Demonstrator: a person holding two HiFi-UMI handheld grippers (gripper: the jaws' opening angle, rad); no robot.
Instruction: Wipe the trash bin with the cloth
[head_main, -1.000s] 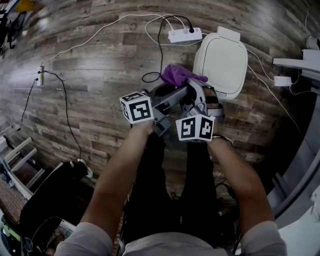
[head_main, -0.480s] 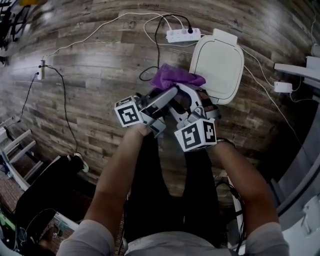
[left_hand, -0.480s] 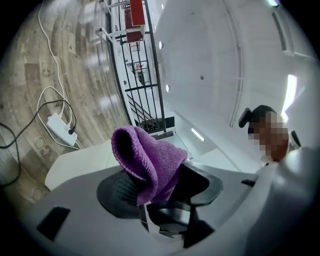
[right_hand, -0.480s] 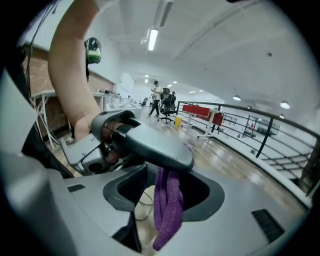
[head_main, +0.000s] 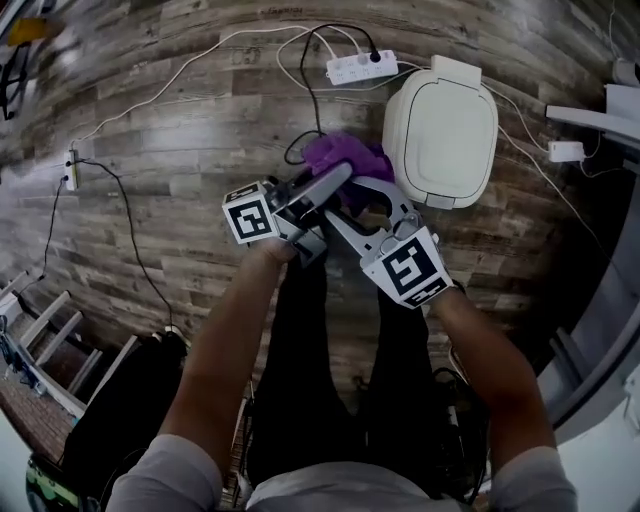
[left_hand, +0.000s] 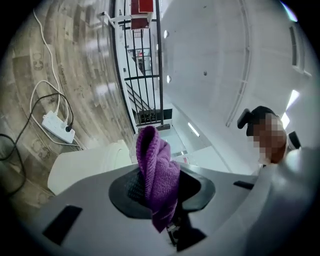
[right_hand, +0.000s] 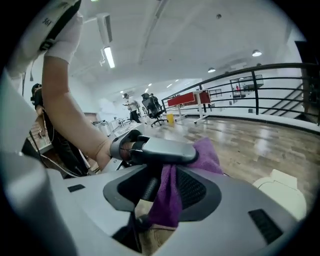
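Left hand-held gripper (left_hand: 161, 194) jaws closing, clenched on purple cloth (left_hand: 158, 170), which sticks up between them. Right hand-held gripper (right_hand: 167, 196) released, jaws wide, cloth hanging loose between them. Both meet at upper centre of head view, just left of white trash bin (head_main: 441, 130), lid down, on wood floor (head_main: 180, 150).

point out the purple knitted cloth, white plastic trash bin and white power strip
purple knitted cloth (left_hand: 159, 175): left gripper view, folded middle
white plastic trash bin (head_main: 441, 130): head view, lid centre
white power strip (head_main: 361, 68): head view, casing middle
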